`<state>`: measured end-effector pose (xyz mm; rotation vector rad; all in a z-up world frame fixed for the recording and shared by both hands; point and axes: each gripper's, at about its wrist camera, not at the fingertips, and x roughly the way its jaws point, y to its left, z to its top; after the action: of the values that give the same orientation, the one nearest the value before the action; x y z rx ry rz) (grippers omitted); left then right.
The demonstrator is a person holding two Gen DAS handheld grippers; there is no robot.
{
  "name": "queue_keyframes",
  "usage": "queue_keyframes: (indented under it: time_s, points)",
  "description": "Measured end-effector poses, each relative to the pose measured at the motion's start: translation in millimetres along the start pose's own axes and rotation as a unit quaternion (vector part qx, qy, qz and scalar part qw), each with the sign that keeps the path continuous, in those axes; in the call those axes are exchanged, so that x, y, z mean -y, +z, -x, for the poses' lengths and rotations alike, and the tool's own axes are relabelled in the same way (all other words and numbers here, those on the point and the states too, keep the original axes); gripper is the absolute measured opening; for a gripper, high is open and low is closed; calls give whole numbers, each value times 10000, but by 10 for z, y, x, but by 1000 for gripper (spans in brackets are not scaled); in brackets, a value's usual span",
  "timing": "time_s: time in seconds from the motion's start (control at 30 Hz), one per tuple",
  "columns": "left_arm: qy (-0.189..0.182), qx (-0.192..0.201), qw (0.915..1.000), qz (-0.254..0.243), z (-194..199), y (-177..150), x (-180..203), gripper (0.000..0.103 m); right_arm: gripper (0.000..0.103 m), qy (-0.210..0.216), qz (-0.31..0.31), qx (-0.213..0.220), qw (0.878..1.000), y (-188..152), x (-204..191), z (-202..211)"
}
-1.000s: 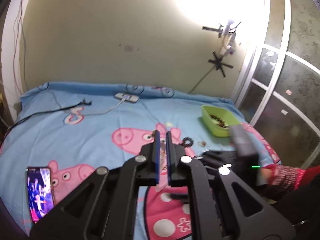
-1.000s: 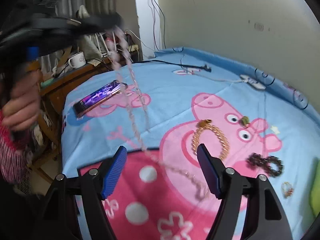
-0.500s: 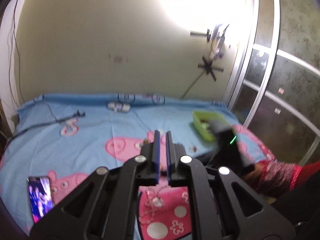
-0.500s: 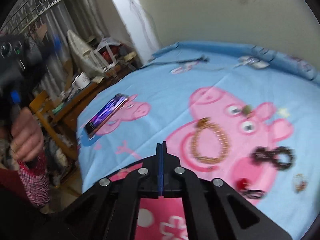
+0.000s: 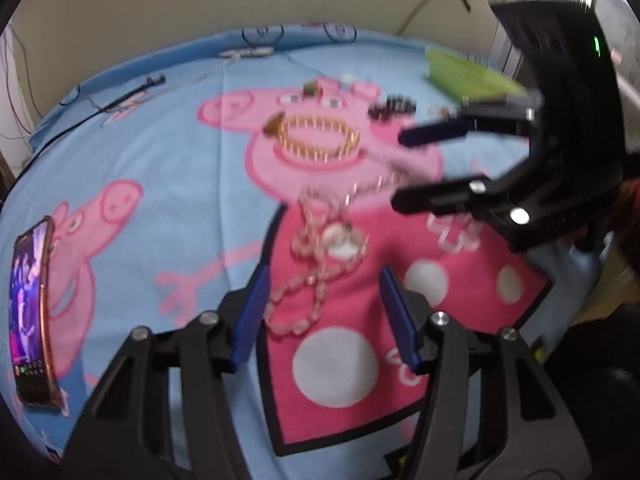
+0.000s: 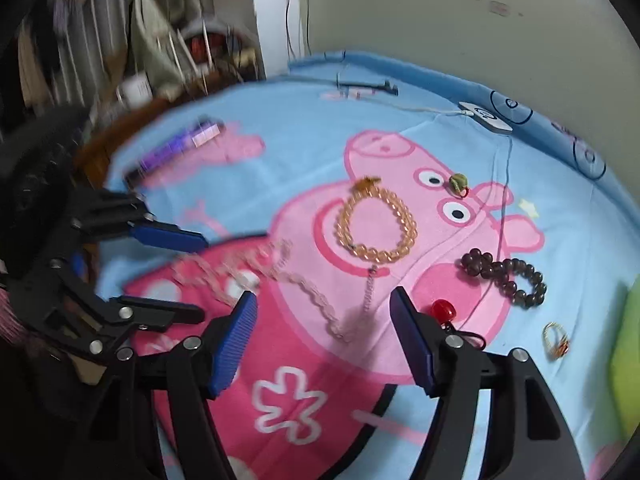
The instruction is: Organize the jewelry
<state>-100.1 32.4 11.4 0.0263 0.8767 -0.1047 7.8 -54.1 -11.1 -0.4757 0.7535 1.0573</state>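
A pale pink bead necklace (image 5: 320, 248) lies in a loose heap on the cartoon bedsheet, and its chain end (image 6: 320, 300) trails toward the right gripper. My left gripper (image 5: 324, 272) hangs low over the heap. Its jaws are opening, the beads lie between the tips, and the pads are not pressing on them. My right gripper (image 6: 323, 294) is opening too, with the chain end below its gap and untouched. Each gripper shows in the other's view: right gripper (image 5: 400, 168), left gripper (image 6: 198, 276). The green tray (image 5: 468, 76) sits at the far right.
An amber bead bracelet (image 6: 376, 224), a dark bead bracelet (image 6: 504, 276), a green ring (image 6: 458, 182), a red bead tie (image 6: 444, 310) and a gold ring (image 6: 556, 340) lie on the sheet. A lit phone (image 5: 32, 308) rests at the left edge. A charger (image 6: 484, 116) is at the back.
The left gripper held the necklace dangling up high, then came down to the bed and opened, and the necklace now lies on the sheet. The right gripper shut, then opened again.
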Motion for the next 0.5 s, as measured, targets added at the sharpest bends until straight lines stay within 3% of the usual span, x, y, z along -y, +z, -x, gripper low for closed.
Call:
queue_keyframes:
  time_s: [0.07, 0.1, 0.17, 0.3, 0.4, 0.5]
  points:
    - [61, 69, 9997, -204, -19, -24, 34, 35, 23, -146, -70, -154, 9998, -20, 33, -93]
    - [-64, 76, 9999, -137, -28, -15, 12, 15, 1, -191, -102, -111, 9997, -19, 47, -92]
    - [-224, 36, 9997, 85, -62, 29, -52, 6, 0, 80, -241, -133, 9996, -19, 65, -101]
    - [-656, 87, 9961, 581, -53, 193, -205, 4, 0, 522, -539, -30, 9972, -6, 53, -38]
    - [-1074, 422, 9912, 642, 127, 430, -202, 4, 0, 940, -1025, 389, 9895, 57, 208, 257]
    - [-1369, 732, 9863, 550, 257, 699, -139, 4, 0, 1062, -1308, 789, 9825, 129, 368, 538]
